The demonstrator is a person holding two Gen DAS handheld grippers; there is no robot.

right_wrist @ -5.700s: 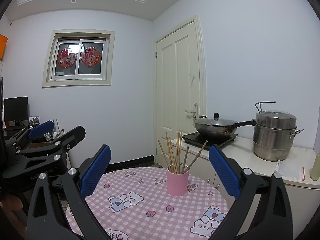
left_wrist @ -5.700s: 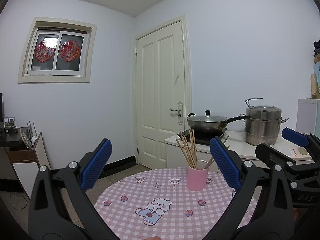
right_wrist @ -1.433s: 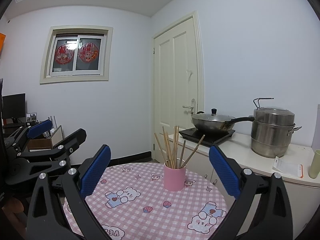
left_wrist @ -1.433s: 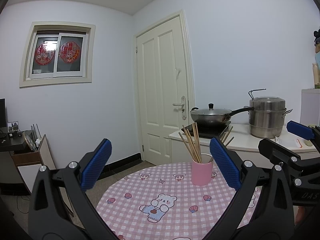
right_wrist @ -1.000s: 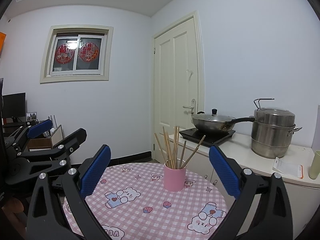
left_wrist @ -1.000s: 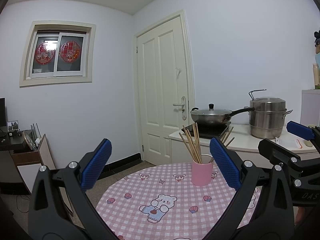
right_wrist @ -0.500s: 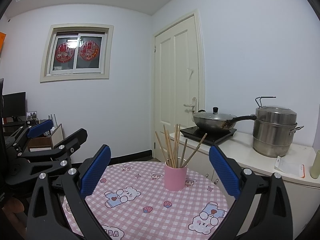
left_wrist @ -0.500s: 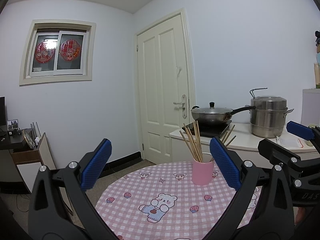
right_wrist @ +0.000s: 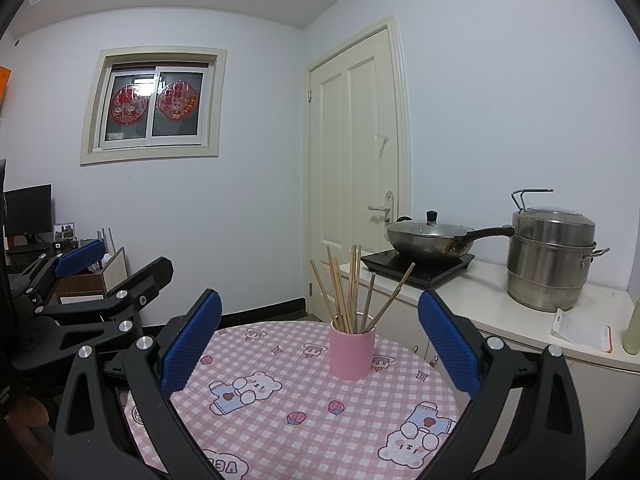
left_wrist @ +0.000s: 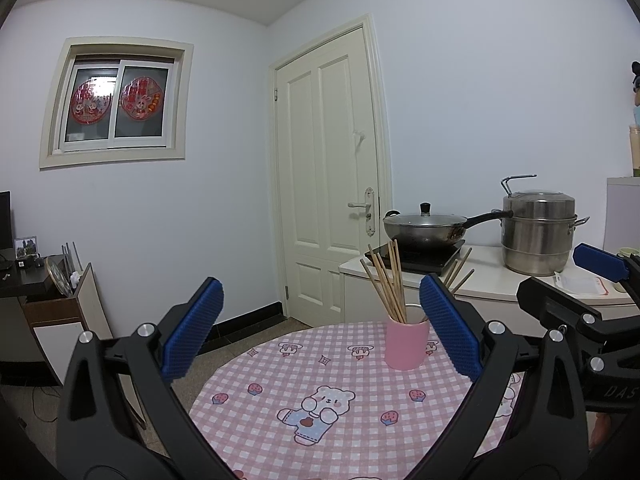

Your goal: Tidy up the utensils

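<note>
A pink cup (left_wrist: 406,344) stands upright on the far side of a round table with a pink checked cloth (left_wrist: 340,400). Several wooden chopsticks (left_wrist: 386,284) stand in it, fanned out. In the right wrist view the cup (right_wrist: 352,354) and chopsticks (right_wrist: 350,286) sit just left of centre. My left gripper (left_wrist: 320,334) is open and empty, held above the table's near side. My right gripper (right_wrist: 318,338) is open and empty, also short of the cup. Each gripper shows at the edge of the other's view.
A white counter (right_wrist: 500,304) behind the table holds an induction hob with a lidded wok (right_wrist: 430,238) and a steel steamer pot (right_wrist: 550,256). A closed door (left_wrist: 332,216) is behind. A desk with a monitor (right_wrist: 28,212) stands at the left.
Both views have drifted slightly, the scene sliding a little to the right and down. The cup and chopsticks have stayed put. Both grippers remain open and empty.
</note>
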